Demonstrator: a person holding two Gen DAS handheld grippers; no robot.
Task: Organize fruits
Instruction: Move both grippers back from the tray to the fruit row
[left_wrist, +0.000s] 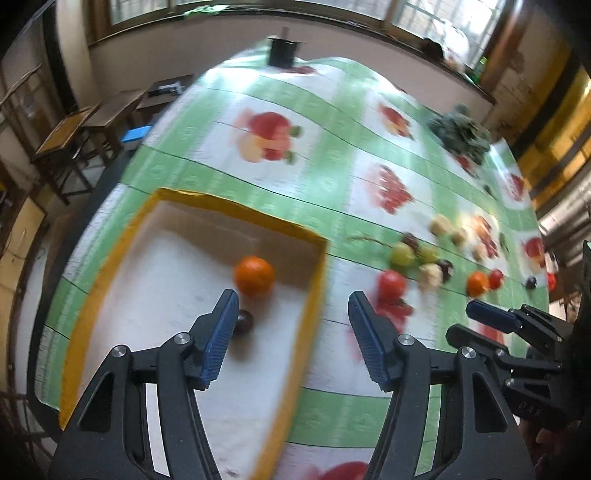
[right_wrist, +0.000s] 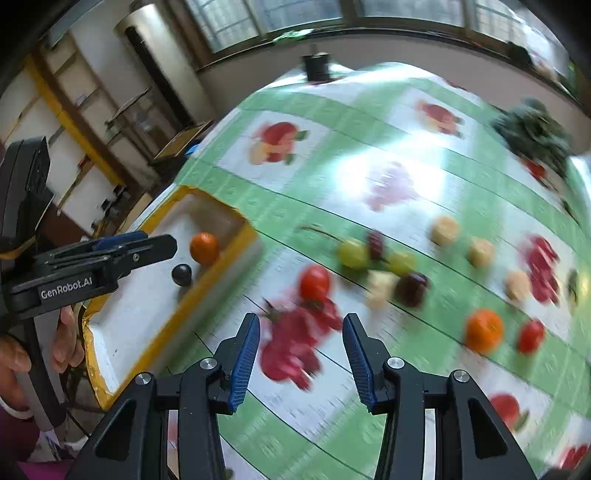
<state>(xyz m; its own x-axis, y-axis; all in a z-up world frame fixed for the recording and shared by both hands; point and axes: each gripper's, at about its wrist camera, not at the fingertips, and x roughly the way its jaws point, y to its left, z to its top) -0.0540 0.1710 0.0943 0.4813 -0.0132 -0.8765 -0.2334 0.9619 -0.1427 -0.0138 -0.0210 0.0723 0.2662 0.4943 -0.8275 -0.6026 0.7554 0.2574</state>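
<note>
A yellow-rimmed white box holds an orange and a dark plum; it also shows in the right wrist view. My left gripper is open and empty above the box's right wall. My right gripper is open and empty over the tablecloth, just short of a red tomato. Loose fruit lies beyond: green grapes, a dark plum, a second orange, a small tomato and pale pieces.
The table carries a green-and-white cloth printed with fruit pictures. A pile of dark leafy greens lies at the far right. A black pot stands at the far edge. Wooden desks stand left of the table.
</note>
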